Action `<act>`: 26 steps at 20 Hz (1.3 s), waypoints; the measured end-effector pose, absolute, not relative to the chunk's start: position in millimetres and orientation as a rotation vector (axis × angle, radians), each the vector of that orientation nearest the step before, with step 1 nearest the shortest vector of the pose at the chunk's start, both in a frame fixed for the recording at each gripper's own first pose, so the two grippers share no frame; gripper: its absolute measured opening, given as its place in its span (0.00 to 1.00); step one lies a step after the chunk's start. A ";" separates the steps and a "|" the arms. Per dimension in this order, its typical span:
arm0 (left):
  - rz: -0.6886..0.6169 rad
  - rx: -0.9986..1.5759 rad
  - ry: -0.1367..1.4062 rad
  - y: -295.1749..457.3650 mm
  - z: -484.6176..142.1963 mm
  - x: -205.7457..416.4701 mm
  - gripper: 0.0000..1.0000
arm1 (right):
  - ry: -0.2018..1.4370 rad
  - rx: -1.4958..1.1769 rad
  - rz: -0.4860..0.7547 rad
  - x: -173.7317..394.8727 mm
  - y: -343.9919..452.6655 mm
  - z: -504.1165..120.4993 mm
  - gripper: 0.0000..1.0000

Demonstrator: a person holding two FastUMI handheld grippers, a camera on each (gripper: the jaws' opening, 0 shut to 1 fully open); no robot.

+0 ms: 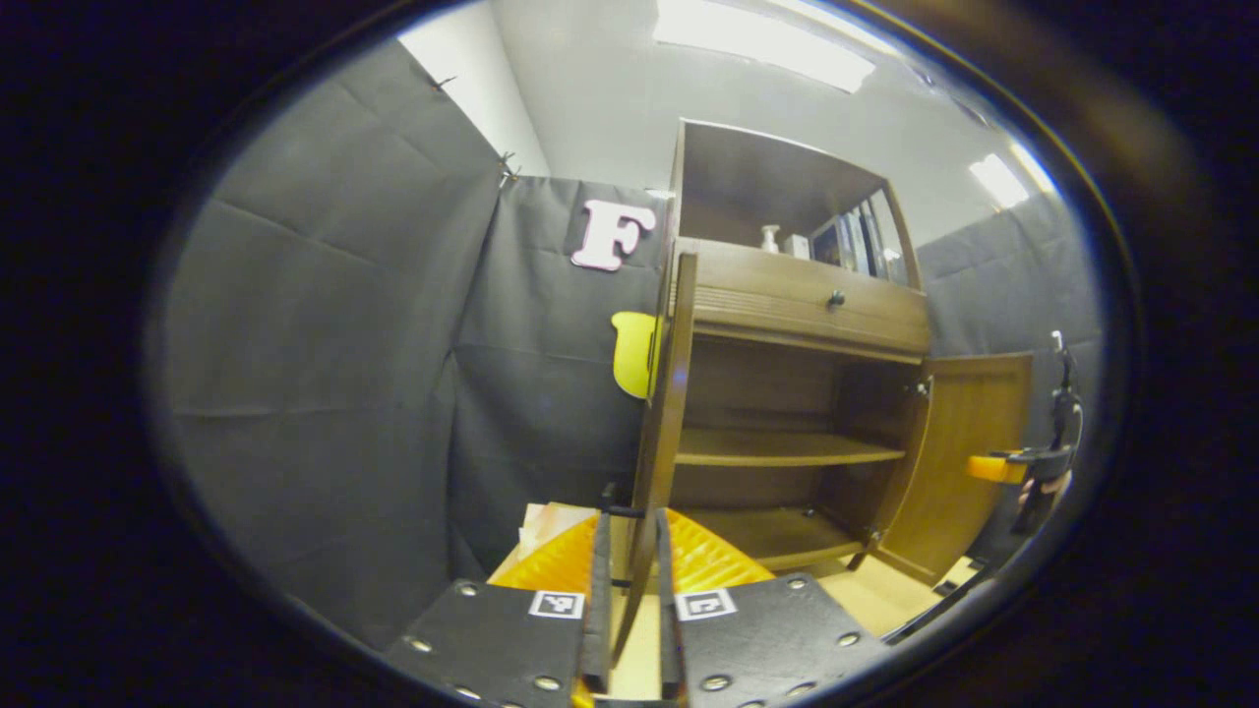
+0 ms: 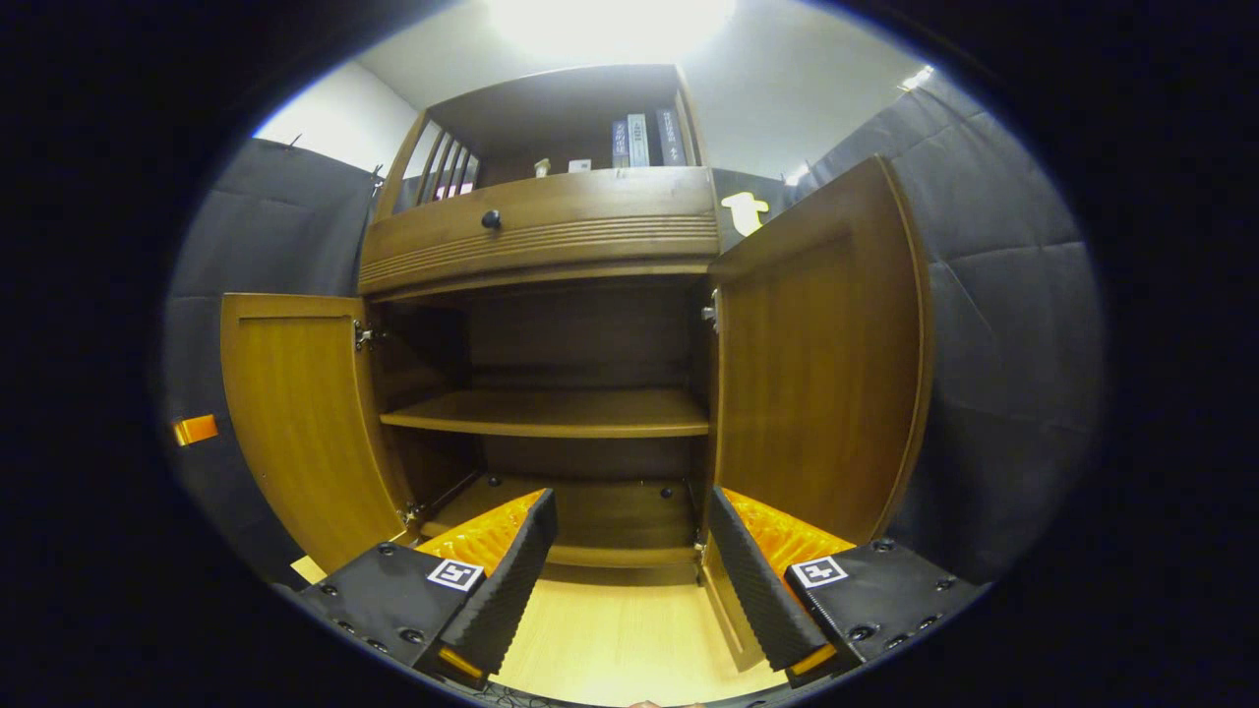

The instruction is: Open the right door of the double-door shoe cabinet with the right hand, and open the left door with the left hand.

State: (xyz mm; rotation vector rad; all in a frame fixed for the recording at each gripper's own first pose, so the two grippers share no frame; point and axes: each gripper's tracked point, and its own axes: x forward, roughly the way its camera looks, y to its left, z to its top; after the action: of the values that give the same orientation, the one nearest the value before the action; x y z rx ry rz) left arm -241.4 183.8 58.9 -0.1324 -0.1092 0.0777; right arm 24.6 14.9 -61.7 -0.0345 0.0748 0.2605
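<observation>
Both doors of the shoe cabinet (image 2: 551, 246) stand open, tall edges upright: my left gripper (image 1: 629, 590) pinches the left door (image 1: 661, 433) edge-on; my right gripper (image 2: 629, 580) is spread wide beside the right door (image 2: 816, 374). One shelf (image 2: 551, 413) inside.

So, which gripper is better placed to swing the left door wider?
The left gripper: it is shut on the left door. The right gripper is open, holding nothing, facing the cabinet's inside.
</observation>
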 end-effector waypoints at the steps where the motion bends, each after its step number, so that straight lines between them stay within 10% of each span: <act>1: 0.081 -0.154 -0.129 176.9 68.6 -249.5 0.37 | 0.077 -0.035 0.255 23.6 10.0 -57.6 0.92; 6: 0.074 -0.235 -0.173 142.8 84.2 -252.2 0.95 | 0.064 -0.061 0.229 12.7 -16.0 -34.9 1.00; 26: -0.042 -0.078 -0.015 33.5 51.4 -105.4 0.98 | -0.023 0.022 0.092 9.0 -22.7 -13.6 0.92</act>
State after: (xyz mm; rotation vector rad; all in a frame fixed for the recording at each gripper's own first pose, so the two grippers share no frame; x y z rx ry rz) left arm -105.4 33.5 51.4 -0.0783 -0.0149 -0.0424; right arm 9.0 -22.7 -13.6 0.0217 -0.0230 0.0919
